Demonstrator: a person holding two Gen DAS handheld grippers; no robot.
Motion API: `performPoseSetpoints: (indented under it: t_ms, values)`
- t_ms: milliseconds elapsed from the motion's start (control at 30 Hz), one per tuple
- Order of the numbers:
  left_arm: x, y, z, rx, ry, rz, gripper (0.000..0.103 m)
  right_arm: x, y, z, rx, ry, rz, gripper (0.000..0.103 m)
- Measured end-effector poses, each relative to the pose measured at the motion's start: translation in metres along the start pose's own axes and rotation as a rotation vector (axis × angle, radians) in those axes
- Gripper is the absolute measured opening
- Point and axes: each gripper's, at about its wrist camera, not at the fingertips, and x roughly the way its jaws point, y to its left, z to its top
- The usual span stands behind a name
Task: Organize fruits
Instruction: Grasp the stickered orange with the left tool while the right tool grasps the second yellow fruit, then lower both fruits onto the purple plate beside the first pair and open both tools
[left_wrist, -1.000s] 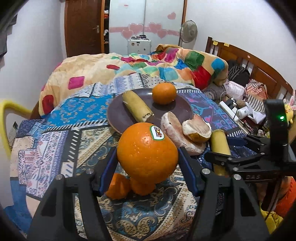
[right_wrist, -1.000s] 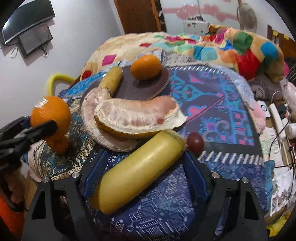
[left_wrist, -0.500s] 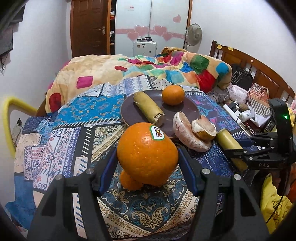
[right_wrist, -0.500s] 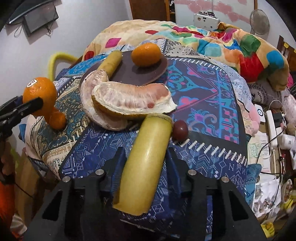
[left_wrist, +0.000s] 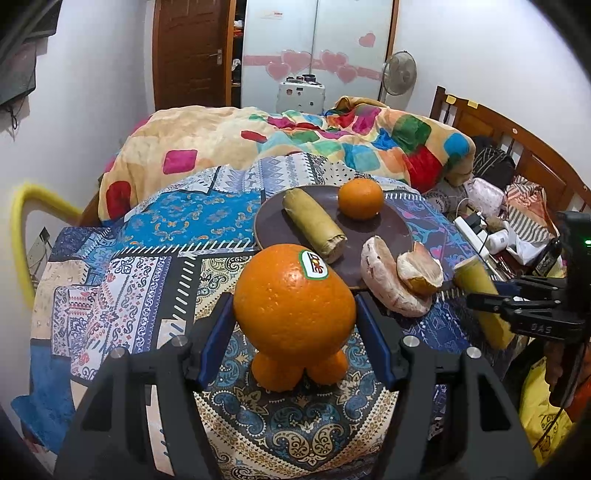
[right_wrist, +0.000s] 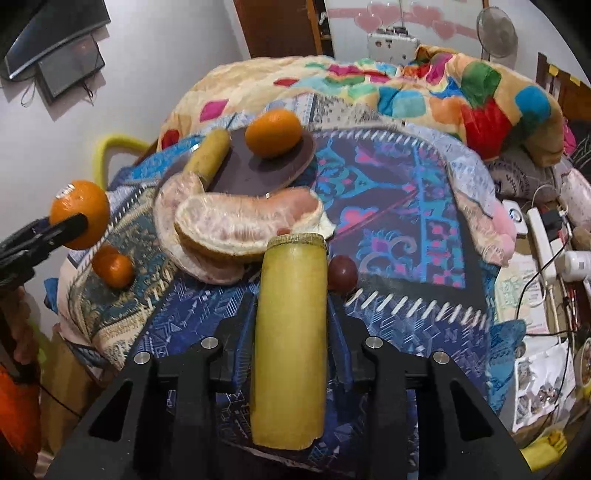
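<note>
My left gripper (left_wrist: 293, 314) is shut on a big orange (left_wrist: 291, 295) with a sticker, held above two small tangerines (left_wrist: 273, 369) on the patterned cloth. The jaws of my right gripper (right_wrist: 291, 306) are closing, and their pads press a yellow cane stick (right_wrist: 290, 350) that lies in line with the fingers, just off the cloth. A brown plate (left_wrist: 280, 225) holds a second cane stick (left_wrist: 314, 225) and an orange (left_wrist: 360, 199). Peeled pomelo pieces (right_wrist: 236, 225) lean on the plate's near rim. A small dark red fruit (right_wrist: 342, 273) sits beside the held stick.
The patterned cloth (left_wrist: 155, 280) covers a small table whose near edge drops off close to both grippers. A bed with a colourful quilt (left_wrist: 332, 147) lies behind it. A power strip and clutter (right_wrist: 543, 240) fill the right side, and a yellow chair back (left_wrist: 22, 236) stands at the left.
My right gripper has shut on the cane stick, which swung in line with the fingers and rose slightly. The left gripper keeps its hold on the big orange.
</note>
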Motion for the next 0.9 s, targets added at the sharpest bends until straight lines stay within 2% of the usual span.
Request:
performPoseSetpoints:
  t_ms: [567, 900]
  values:
    - [0.019, -0.004, 0.027, 0.028, -0.017, 0.014, 0.065, -0.03, 0.015, 0.053, -0.036, -0.184, 0.035, 0.034]
    - [0.048, 0.003, 0.046, 0.035, -0.002, 0.02, 0.065, -0.012, 0.026, 0.089, -0.048, -0.246, 0.056, 0.034]
